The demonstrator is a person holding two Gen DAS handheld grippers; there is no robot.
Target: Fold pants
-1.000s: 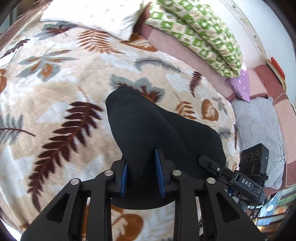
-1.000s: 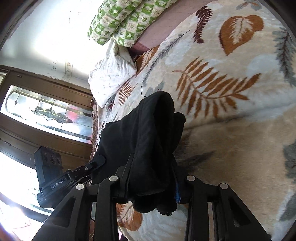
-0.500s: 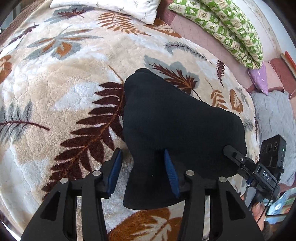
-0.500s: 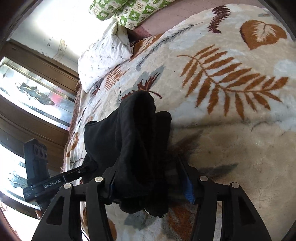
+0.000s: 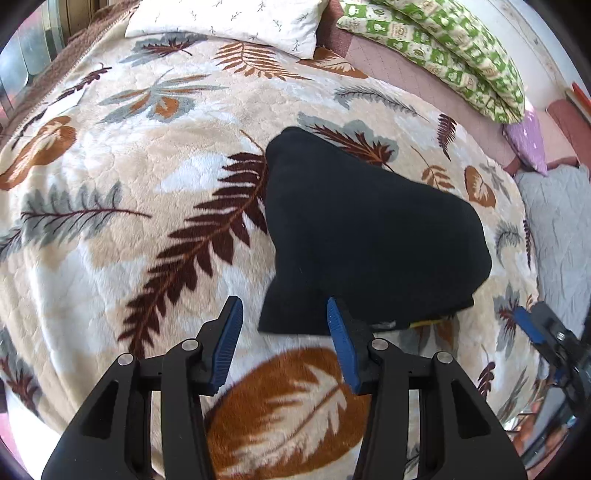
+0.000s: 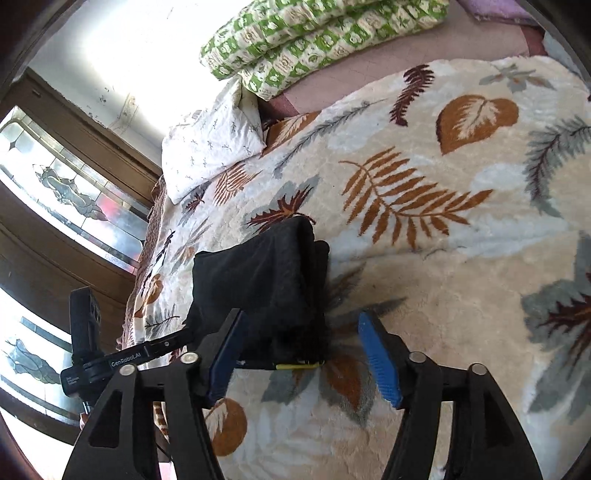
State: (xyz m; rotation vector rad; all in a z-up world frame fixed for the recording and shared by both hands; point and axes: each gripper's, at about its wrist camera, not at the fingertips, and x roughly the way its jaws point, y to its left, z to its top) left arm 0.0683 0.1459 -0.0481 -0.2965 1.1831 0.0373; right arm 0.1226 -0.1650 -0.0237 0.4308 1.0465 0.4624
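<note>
You are holding the left gripper (image 5: 284, 328) open beside the folded black pants (image 5: 369, 236) lying mid-blanket (image 5: 110, 229); your right gripper (image 6: 299, 347) is opening, gripping nothing.

**Bed under a leaf-print blanket**

The bed (image 5: 376, 55) carries a cream blanket (image 5: 122, 173) with brown and grey leaves. Black folded pants (image 5: 365, 236) lie on the blanket. A white pillow (image 5: 229, 22) and a green quilt (image 5: 443, 44) rest at its far edge

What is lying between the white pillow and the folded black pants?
Only bare leaf-patterned blanket lies between white pillow and black pants; the left wrist view shows it.
</note>
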